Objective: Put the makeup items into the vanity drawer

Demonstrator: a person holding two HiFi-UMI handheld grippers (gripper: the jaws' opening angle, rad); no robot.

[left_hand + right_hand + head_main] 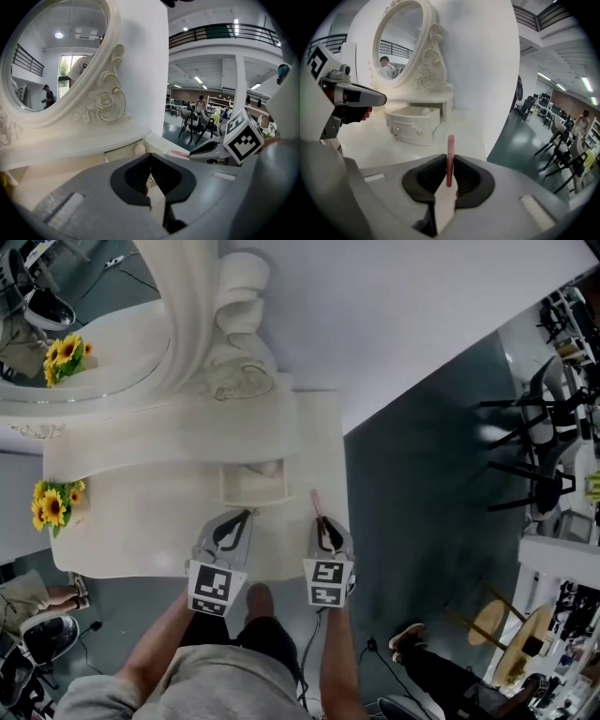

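Head view: the open vanity drawer sits mid-frame on the table.

Left gripper view: the left tool, at lower centre, has its jaws closed together and holds nothing.

Right gripper view: the right tool clamps 1 pink makeup stick upright at centre, with the drawer at centre left.

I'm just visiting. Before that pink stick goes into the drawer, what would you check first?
1. Pink stick clamped in the right gripper: ok.
2. Drawer open: ok.
3. Room inside the drawer: cannot tell; a pale thing lies at the back.
4. Tabletop between stick and drawer bare: ok.
5. Left gripper out of the way: not ok; it is shut and empty but close to the drawer front, so it may block the path.
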